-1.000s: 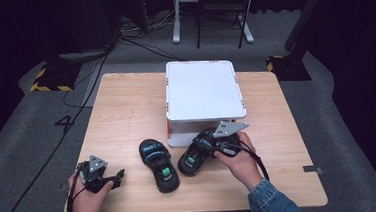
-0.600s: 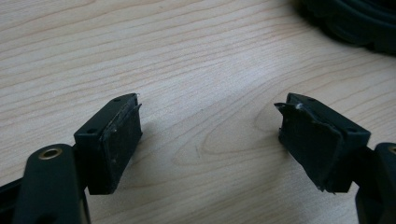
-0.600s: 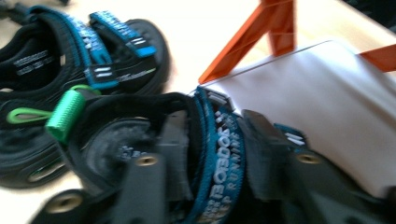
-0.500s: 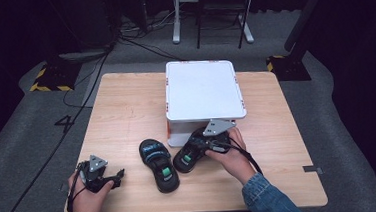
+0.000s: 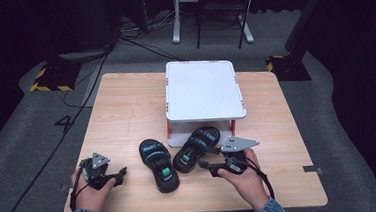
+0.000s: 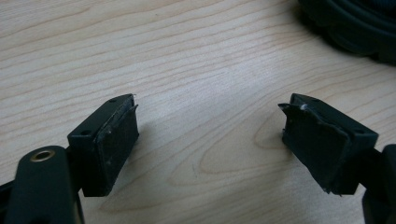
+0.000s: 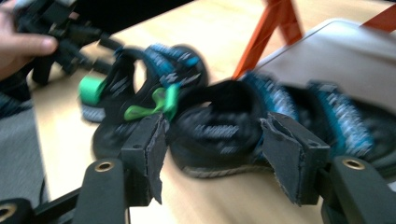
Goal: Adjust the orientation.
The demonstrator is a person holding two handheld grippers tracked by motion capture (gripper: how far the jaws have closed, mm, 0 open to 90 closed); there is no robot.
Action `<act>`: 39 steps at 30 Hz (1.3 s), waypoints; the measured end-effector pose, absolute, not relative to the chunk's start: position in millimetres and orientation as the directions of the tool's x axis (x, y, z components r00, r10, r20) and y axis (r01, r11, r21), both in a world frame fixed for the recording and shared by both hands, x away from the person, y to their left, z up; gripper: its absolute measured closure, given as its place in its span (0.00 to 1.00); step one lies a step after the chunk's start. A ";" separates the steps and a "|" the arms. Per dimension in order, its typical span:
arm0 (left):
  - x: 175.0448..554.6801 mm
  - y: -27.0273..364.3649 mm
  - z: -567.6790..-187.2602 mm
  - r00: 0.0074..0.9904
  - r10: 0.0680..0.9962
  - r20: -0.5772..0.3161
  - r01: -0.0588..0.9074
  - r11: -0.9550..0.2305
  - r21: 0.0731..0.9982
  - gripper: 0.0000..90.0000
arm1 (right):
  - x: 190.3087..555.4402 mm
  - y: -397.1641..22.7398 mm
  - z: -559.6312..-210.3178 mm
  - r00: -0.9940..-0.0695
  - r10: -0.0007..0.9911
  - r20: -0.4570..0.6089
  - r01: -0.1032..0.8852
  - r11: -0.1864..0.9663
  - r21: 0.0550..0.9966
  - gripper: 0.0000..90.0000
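Two sandals on table | left gripper – wide apart, empty | right gripper – agape, empty

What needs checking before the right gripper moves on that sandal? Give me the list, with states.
1. Right gripper jaws open: ok, spread wide with nothing between them.
2. Right gripper lined up on a sandal: ok, the right sandal heel sits ahead, framed by the jaws.
3. Right sandal free to lift: cannot tell, its toe end reaches under the white stand by an orange leg.
4. Left sandal out of the way: ok, it lies apart beside the right one.
5. Left gripper clear: ok, jaws open over bare table, near the left edge.
6. Sharp view: not ok, the right gripper view is blurred.
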State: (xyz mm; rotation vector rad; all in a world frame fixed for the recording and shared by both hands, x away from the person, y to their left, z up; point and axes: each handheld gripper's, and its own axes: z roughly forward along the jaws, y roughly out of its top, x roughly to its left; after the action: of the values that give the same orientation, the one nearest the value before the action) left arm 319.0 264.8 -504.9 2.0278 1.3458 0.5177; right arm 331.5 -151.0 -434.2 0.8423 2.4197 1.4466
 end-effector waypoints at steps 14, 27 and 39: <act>321.2 262.9 -504.8 0.397 0.918 -0.021 0.664 -0.271 0.697 0.20 | 326.1 -101.7 -453.3 -0.892 0.446 0.074 0.291 0.443 0.848 0.53; 321.3 262.8 -504.8 0.398 0.917 -0.023 0.664 -0.271 0.697 0.20 | 343.1 -106.0 -451.4 -0.920 0.393 0.020 0.238 0.517 0.822 0.89; 321.4 262.9 -504.8 0.398 0.917 -0.022 0.664 -0.271 0.697 0.20 | 340.9 -85.4 -448.1 -0.894 0.448 0.011 0.249 0.476 0.844 0.66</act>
State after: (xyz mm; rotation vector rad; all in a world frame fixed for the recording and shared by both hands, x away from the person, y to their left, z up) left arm 321.4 262.9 -504.8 2.0296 1.3453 0.5195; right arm 340.9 -85.4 -448.1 0.6020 2.5111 1.3828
